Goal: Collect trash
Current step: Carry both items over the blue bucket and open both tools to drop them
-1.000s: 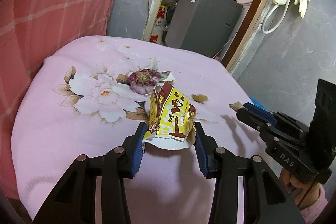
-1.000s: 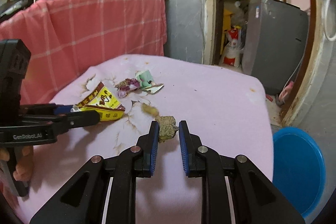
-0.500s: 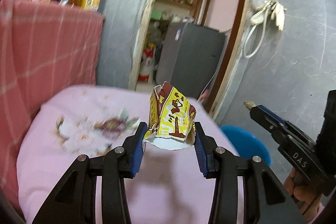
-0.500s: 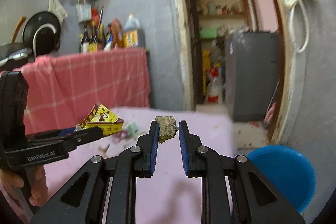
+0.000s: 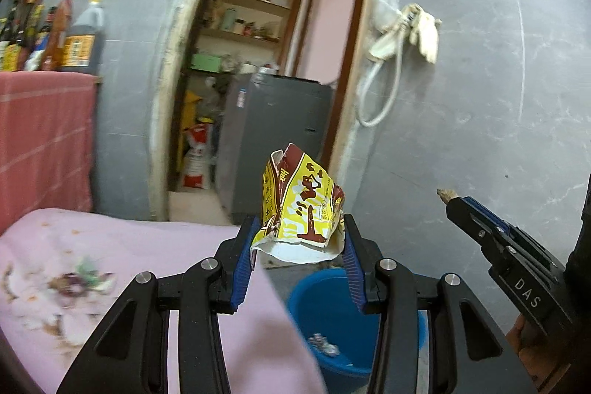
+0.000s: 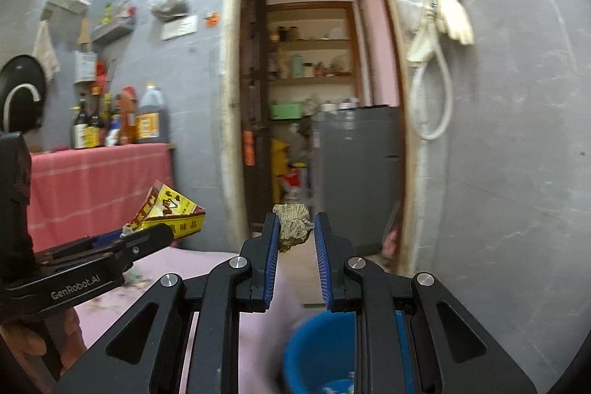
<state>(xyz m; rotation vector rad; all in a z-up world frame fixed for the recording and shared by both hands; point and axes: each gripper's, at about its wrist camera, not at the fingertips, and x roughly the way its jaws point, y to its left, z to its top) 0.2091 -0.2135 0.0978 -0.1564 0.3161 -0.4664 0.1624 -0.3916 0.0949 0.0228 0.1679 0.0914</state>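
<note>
Obs, both wrist views. Landmark = blue bucket on floor, just off the edge of the pink floral bedspread.

L gripper: clenched on a yellow/brown snack wrapper, pads pressing both sides, wrapper upright and crumpled. Held above the bucket, roughly over its near rim in the L wrist view.

R gripper: closed on a small grey-brown crumpled wad, pinched near the fingertips. Also above the bucket, to the side nearer the grey wall. From L view only the wad's tip shows past the R gripper. From R view the L gripper is seen w/ the wrapper, on the bed side of the bucket.

Progress (judgement):
- Bucket already has something in it: small silvery scrap at the bottom. So ≥1 item looks binned.
- 2 items in hand, lifted, over/near bucket, not yet dropped.
- Left on bedspread, well away from bucket: a blurred cluster of scraps, purple/green bits; count can't be told, too blurred.

Est. task partway. Remaining: release both pieces into bucket, then go for the cluster on the bed. Wrapper is light and wide, may catch the rim if let go off-centre; the wad should fall straight.
</note>
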